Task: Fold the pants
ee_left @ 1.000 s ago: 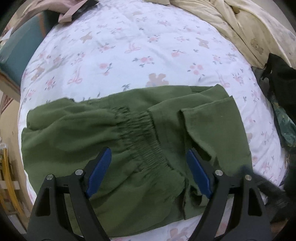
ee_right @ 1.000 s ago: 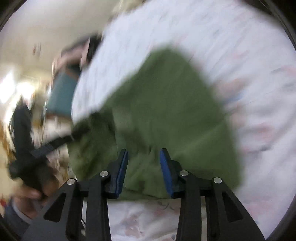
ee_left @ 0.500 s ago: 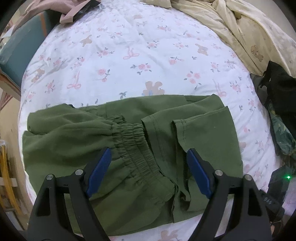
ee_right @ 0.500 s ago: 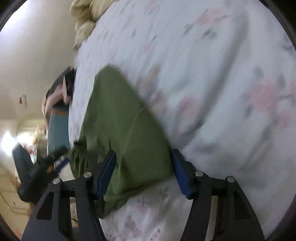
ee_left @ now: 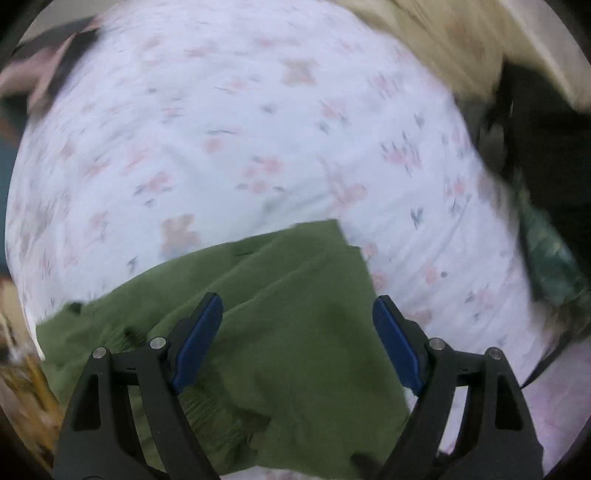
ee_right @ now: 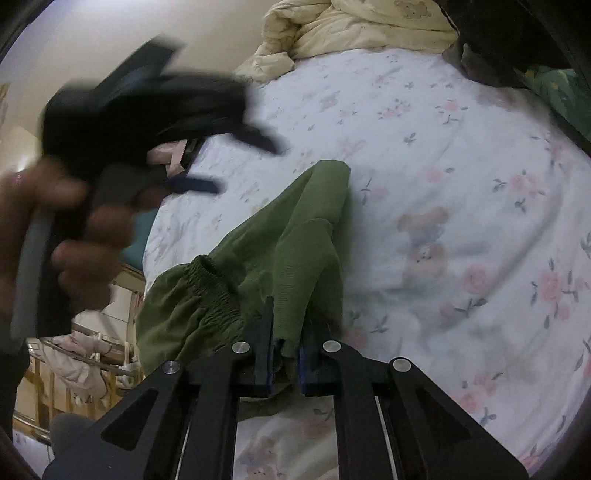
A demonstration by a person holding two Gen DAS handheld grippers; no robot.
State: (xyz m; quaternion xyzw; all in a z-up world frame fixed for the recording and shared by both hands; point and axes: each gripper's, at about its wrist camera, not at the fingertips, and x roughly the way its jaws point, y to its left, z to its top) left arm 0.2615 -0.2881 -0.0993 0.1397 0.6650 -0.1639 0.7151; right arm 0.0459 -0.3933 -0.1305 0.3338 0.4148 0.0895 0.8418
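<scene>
Green pants [ee_left: 295, 325] lie folded on a white floral bedsheet [ee_left: 229, 122]. My left gripper [ee_left: 297, 343] is open and empty, with its blue-padded fingers [ee_left: 199, 336] just above the pants. My right gripper [ee_right: 287, 354] is shut on a fold of the pants [ee_right: 295, 258] at their near edge. The elastic waistband [ee_right: 214, 291] bunches to its left. In the right wrist view the left gripper [ee_right: 199, 162] shows blurred, held above the bed by a hand [ee_right: 74, 236].
A cream quilt [ee_right: 354, 33] is heaped at the far end of the bed. Dark clothes [ee_left: 546, 140] and a green patterned cloth [ee_left: 550, 258] lie at the right edge. A teal chair [ee_right: 138, 236] and wooden furniture [ee_right: 74, 373] stand off the left side.
My right gripper has closed from open onto the pants' near edge. My left gripper has lifted and swung, its view now blurred with the pants lower in frame.
</scene>
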